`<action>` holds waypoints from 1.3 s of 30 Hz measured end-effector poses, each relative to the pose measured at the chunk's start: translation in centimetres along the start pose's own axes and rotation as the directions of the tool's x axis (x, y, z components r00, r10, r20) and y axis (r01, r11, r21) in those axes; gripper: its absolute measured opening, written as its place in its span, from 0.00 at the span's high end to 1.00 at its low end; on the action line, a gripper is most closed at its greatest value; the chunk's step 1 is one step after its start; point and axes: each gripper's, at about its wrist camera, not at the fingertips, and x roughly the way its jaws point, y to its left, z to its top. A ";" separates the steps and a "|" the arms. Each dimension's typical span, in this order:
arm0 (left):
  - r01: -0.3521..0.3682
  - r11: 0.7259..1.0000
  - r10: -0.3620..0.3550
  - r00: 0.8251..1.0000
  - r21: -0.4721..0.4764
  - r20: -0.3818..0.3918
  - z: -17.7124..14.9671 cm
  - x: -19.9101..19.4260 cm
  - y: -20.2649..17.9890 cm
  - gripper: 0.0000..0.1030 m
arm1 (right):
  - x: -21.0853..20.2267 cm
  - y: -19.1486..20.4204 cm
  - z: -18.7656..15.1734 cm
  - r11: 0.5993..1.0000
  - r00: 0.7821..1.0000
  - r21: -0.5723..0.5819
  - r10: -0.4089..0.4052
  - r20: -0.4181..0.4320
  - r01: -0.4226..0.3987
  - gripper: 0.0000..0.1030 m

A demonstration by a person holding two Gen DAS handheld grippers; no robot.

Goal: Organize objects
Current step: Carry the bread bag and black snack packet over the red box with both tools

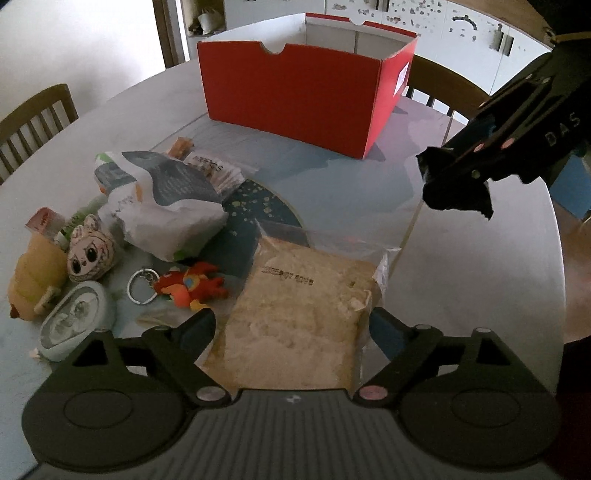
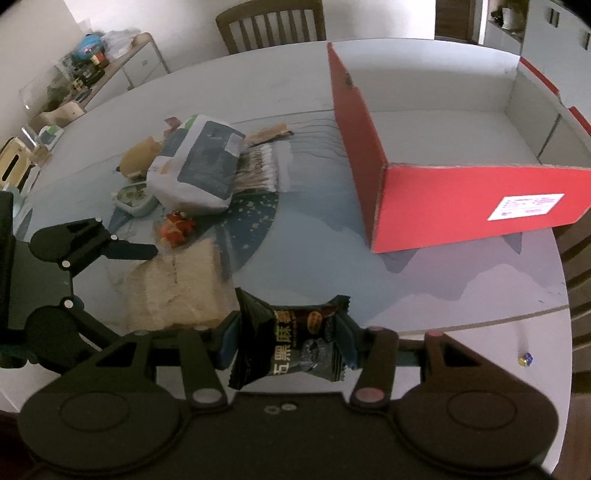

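Note:
An open red box [image 1: 295, 96] stands at the far side of the round table; it also shows in the right wrist view [image 2: 461, 206]. My left gripper [image 1: 293, 325] is open with its fingers either side of a clear bag of pale beige flakes [image 1: 295, 317], also seen from the right [image 2: 173, 288]. My right gripper [image 2: 288, 339] is shut on a black snack packet [image 2: 291, 343] and holds it above the table; it also shows in the left wrist view [image 1: 458, 184].
Left of the bag lie a red plush keychain [image 1: 192, 284], a white and grey pouch [image 1: 170, 206], a pack of cotton swabs [image 2: 258, 166], a doll face [image 1: 88, 254], a yellow plush [image 1: 33, 280] and a pale blue case [image 1: 74, 321]. Chairs [image 2: 269, 22] surround the table.

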 end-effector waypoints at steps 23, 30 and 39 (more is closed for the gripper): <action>-0.156 0.969 0.156 0.988 -0.191 -0.015 1.4 -0.7 -3.4 0.23 | -3.1 -3.9 1.2 0.989 0.998 -0.130 0.068 0.012 -0.066 0.51; -0.168 0.957 0.182 0.983 -0.236 0.037 5.0 -3.6 -4.8 0.22 | -5.5 -5.3 2.3 0.965 0.991 -0.236 0.128 0.030 -0.118 0.52; -0.194 0.956 0.215 0.974 -0.222 0.076 10.5 -5.7 -5.7 0.22 | -7.7 -7.4 5.4 0.959 0.986 -0.271 0.122 0.114 -0.087 0.52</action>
